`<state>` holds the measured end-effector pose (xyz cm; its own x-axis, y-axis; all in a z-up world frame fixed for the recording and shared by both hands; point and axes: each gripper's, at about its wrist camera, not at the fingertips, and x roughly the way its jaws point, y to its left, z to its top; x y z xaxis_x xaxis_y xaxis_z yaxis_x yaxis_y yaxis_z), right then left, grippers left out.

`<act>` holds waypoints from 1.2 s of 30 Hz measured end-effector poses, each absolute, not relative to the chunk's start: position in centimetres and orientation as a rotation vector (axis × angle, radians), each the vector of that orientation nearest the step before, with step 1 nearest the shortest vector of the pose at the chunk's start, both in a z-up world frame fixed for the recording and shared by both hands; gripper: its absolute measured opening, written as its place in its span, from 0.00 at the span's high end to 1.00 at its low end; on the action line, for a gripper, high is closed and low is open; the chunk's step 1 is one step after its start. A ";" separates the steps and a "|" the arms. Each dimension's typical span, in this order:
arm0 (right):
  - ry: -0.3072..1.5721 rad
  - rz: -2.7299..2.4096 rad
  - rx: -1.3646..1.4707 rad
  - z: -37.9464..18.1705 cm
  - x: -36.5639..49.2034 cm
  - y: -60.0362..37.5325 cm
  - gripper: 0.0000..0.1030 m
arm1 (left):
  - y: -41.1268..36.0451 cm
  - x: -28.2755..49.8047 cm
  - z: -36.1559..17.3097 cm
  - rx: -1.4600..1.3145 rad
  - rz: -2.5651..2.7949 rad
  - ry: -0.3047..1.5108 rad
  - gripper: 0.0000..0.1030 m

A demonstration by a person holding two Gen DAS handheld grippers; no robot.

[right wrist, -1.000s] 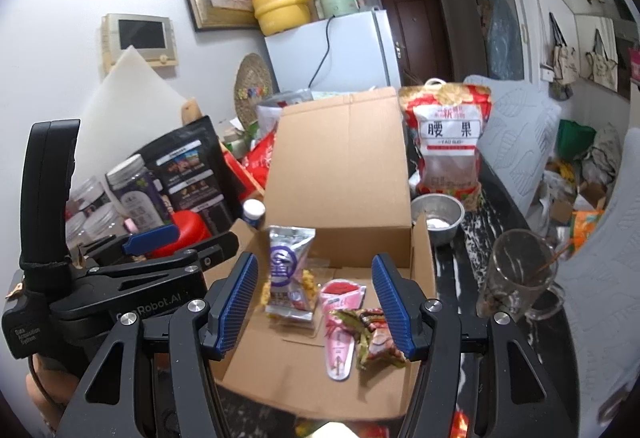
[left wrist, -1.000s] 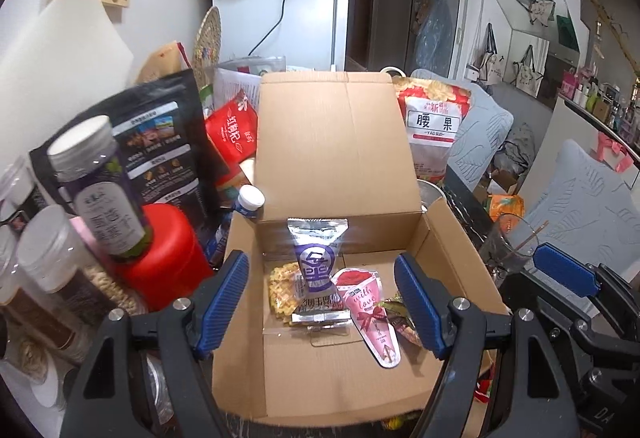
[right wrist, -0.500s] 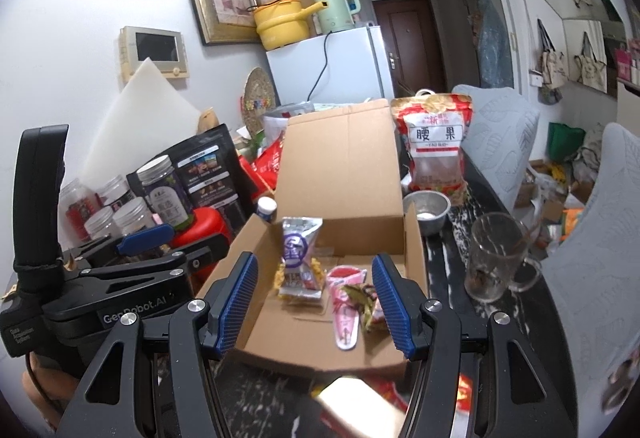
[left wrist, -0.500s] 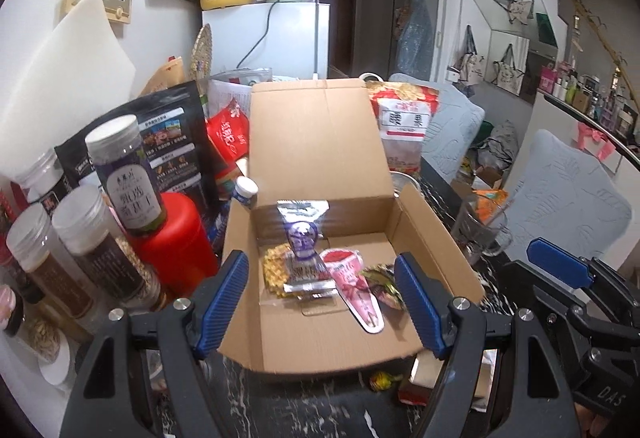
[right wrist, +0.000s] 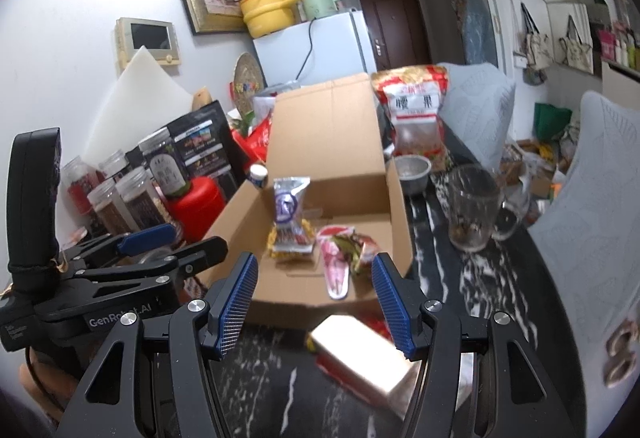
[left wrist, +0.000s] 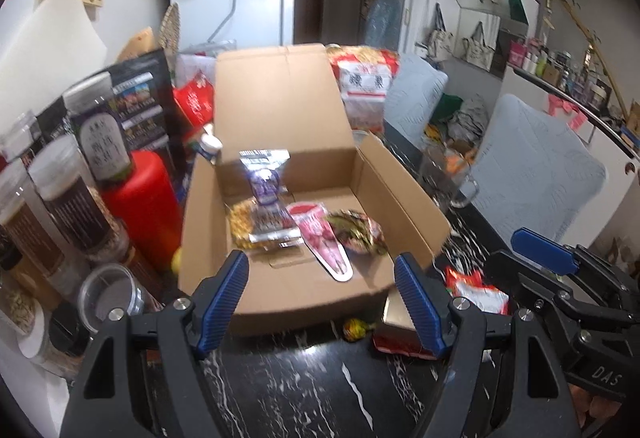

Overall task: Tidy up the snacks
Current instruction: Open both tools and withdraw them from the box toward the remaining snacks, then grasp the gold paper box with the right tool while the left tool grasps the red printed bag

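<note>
cardboard box [left wrist: 280, 290] stands open on the dark marble table [left wrist: 304, 390], its lid flap upright behind. inside it lie a purple-and-silver packet [left wrist: 266, 206], a pink cone-shaped packet [left wrist: 324, 242] and a green-brown wrapped snack [left wrist: 356, 230], all close together near the middle.

both grippers hang in front of the box, near its front wall. the left gripper [left wrist: 322, 298] has its fingers spread with nothing between them, and the right gripper [right wrist: 314, 304] is the same: apart and empty.

the step in hand, i judge, is to fetch the next snack from the table. candidates lie just before the box: a gold flat box [right wrist: 360, 354], a red-and-white packet [left wrist: 476, 286] and a small round candy [left wrist: 356, 328].

to do it well, choose one item for one gripper, so the two tools do not meet. the gold box sits almost under the right gripper, so this one should take it, across the narrow side. tilt the fingers lower before closing, because the item lies flat on the table. the packet is soft; pinch its edge, not the middle. keep clear of the glass mug [right wrist: 474, 210] at the right.
</note>
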<state>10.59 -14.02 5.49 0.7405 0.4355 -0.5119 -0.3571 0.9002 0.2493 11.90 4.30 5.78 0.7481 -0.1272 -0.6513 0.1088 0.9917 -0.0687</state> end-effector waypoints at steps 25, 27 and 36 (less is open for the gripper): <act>0.715 0.482 0.145 -1.8 9.9 -16.0 0.26 | 3.2 11.0 0.0 -0.029 -0.182 0.835 0.27; 0.722 0.483 0.123 -2.0 10.3 -15.9 0.25 | 3.2 11.1 -0.4 -0.034 -0.182 0.839 0.27; 0.781 0.566 0.010 -3.7 13.2 -15.4 0.25 | 3.3 11.9 -1.7 -0.025 -0.144 0.857 0.27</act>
